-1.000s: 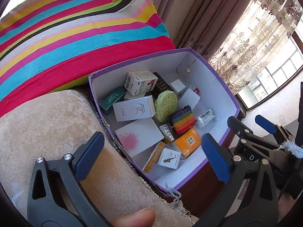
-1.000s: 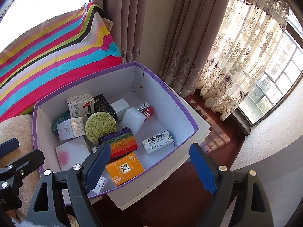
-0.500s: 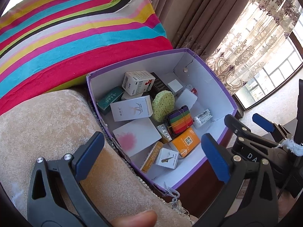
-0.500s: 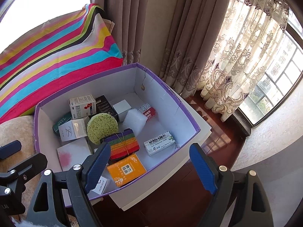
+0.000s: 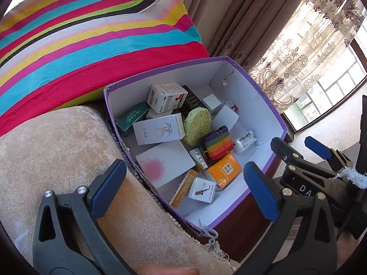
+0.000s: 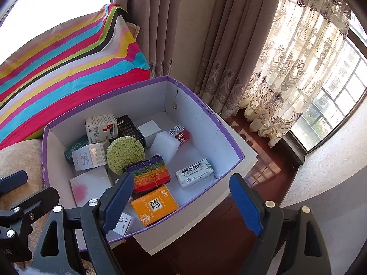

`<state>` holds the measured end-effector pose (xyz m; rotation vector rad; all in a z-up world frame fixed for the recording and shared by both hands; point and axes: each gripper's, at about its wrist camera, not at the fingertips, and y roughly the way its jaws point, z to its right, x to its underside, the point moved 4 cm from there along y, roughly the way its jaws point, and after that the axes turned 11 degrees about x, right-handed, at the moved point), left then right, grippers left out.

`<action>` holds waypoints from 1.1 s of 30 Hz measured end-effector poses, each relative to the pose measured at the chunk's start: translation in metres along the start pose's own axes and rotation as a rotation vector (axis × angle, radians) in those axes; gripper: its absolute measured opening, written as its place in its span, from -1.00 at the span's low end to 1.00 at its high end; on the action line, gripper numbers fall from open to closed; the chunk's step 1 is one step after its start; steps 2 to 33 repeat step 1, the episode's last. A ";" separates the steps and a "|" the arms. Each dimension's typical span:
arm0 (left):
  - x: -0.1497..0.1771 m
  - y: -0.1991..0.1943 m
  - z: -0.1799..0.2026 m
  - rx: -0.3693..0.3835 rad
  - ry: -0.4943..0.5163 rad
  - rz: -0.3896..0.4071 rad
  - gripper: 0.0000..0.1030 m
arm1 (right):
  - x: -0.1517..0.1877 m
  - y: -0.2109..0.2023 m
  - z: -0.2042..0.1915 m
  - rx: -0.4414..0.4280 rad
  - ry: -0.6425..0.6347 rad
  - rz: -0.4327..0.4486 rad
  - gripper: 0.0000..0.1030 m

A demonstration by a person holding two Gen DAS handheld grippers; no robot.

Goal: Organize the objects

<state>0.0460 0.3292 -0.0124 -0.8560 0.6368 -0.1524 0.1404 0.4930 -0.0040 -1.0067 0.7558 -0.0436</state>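
A purple-rimmed cardboard box (image 5: pixel 268 105) (image 6: pixel 229 142) with white inner walls holds several small items: a green round sponge (image 5: pixel 198 125) (image 6: pixel 125 154), a rainbow-striped bundle (image 5: pixel 218 143) (image 6: pixel 150 176), an orange packet (image 5: pixel 224 169) (image 6: pixel 154 205), white cartons and a white tissue pack (image 6: pixel 195 176). My left gripper (image 5: pixel 183 188) hovers open above the box's near corner, nothing between its blue pads. My right gripper (image 6: pixel 183 202) is open too, over the box's front edge and empty. The right gripper (image 5: pixel 305 158) also shows at the right of the left wrist view.
A beige plush sofa arm (image 5: pixel 57 155) borders the box on the left. A striped multicolour cushion (image 5: pixel 91 34) (image 6: pixel 68 57) lies behind it. Brown curtains (image 6: pixel 160 23) and lace drapes (image 6: pixel 286 68) hang beyond, above dark wooden floor (image 6: pixel 263 149). A fingertip (image 5: pixel 165 270) shows at the bottom.
Both grippers have drawn back slightly from the box, so it sits a little farther and more to the left in the views. Nothing inside the box has moved.
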 end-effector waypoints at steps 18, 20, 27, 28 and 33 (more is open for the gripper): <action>0.000 0.000 0.000 0.002 0.001 0.000 0.99 | 0.000 0.000 0.000 0.000 -0.001 0.000 0.67; 0.000 0.000 0.000 0.002 0.001 0.000 0.99 | 0.000 0.000 0.000 0.000 -0.001 0.000 0.67; 0.000 0.000 0.000 0.002 0.001 0.000 0.99 | 0.000 0.000 0.000 0.000 -0.001 0.000 0.67; 0.000 0.000 0.000 0.002 0.001 0.000 0.99 | 0.000 0.000 0.000 0.000 -0.001 0.000 0.67; 0.000 0.000 0.000 0.002 0.001 0.000 0.99 | 0.000 0.000 0.000 0.000 -0.001 0.000 0.67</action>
